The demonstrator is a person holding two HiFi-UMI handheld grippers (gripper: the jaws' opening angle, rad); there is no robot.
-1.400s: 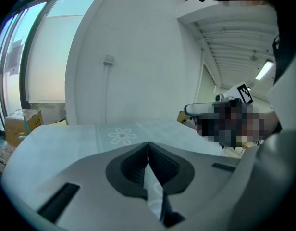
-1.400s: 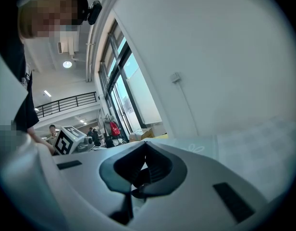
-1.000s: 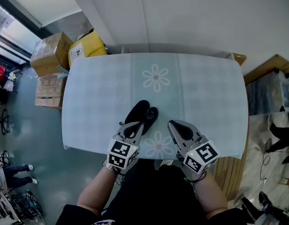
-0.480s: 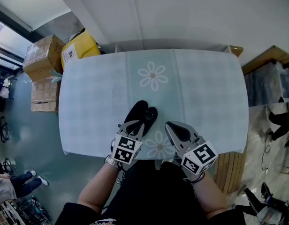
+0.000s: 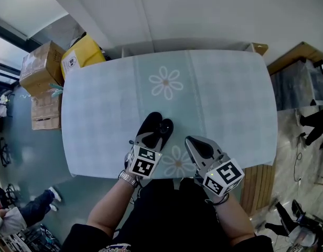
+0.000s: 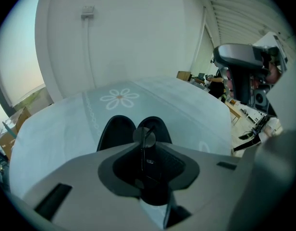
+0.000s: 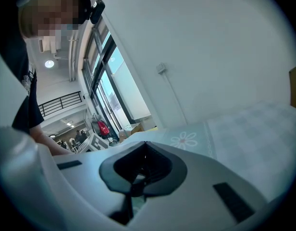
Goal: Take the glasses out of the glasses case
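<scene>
The black glasses case (image 5: 156, 128) lies open on the light blue daisy-print table (image 5: 224, 104), near its front edge; its two halves (image 6: 118, 131) show just beyond the left jaws. My left gripper (image 5: 149, 138) hangs over the case's near end, shut on the thin-framed glasses (image 6: 141, 135). They are seen edge-on, with one round lens poking out above the jaw tips. My right gripper (image 5: 196, 145) hovers to the right of the case, apart from it, its jaws together (image 7: 144, 154) with nothing between them.
Cardboard boxes (image 5: 38, 70) and a yellow box (image 5: 80, 56) stand on the floor off the table's left end. A wooden unit (image 5: 295, 56) is at the right, and a white wall (image 5: 203, 14) runs behind the table. A person's legs (image 5: 30, 209) show far left.
The left gripper has edged forward toward the case, still shut. The right gripper has stayed about where it was. The head view has shifted slightly.
</scene>
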